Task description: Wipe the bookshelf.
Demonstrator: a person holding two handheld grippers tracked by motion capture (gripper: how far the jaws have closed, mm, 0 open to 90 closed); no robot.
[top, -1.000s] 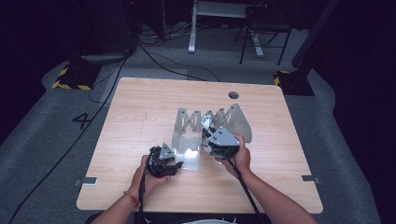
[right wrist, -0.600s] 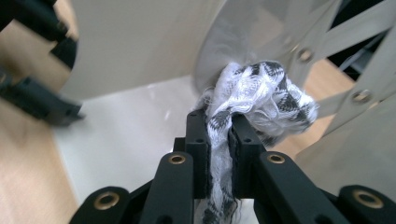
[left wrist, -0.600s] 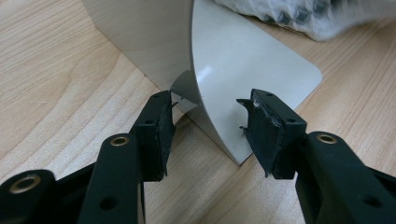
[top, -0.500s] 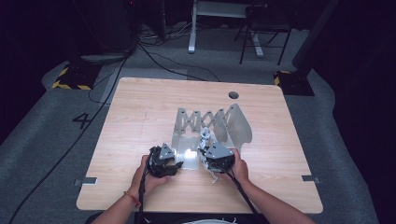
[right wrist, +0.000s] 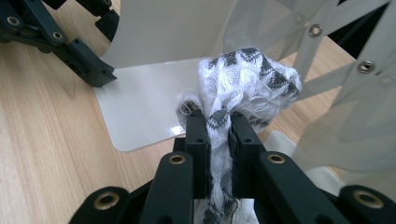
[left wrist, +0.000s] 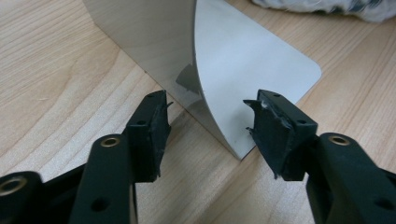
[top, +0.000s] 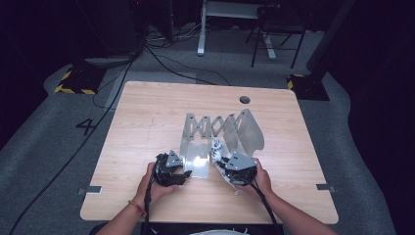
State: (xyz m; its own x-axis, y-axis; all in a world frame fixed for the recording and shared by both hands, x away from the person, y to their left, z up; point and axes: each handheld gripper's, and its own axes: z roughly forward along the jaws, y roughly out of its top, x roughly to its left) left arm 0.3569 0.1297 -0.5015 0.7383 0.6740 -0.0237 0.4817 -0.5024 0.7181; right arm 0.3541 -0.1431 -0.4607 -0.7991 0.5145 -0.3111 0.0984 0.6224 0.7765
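Observation:
A folding metal rack (top: 215, 125) with scissor links stands mid-table, one flat plate (top: 198, 164) lying toward me. My left gripper (left wrist: 208, 107) is open astride that plate's (left wrist: 252, 60) curved front edge; its jaws have just been opening, and the pads stand off the metal. My right gripper (right wrist: 218, 121) is shut on a white and grey patterned cloth (right wrist: 243, 70), bunched above the jaws beside the plate (right wrist: 144, 112). From above, the left gripper (top: 183, 171) and right gripper (top: 222, 164) flank the plate, with the cloth (top: 217, 145) between the right one and the rack.
Upright curved plates (top: 249, 129) of the rack rise just behind the right gripper. A round cable hole (top: 244, 100) sits at the table's far right. Bare wooden table (top: 147, 122) lies left of the rack. Cables trail from both grippers toward me.
My right hand has come down and toward me with the cloth, from over the rack to beside the flat plate. The left hand has stayed put.

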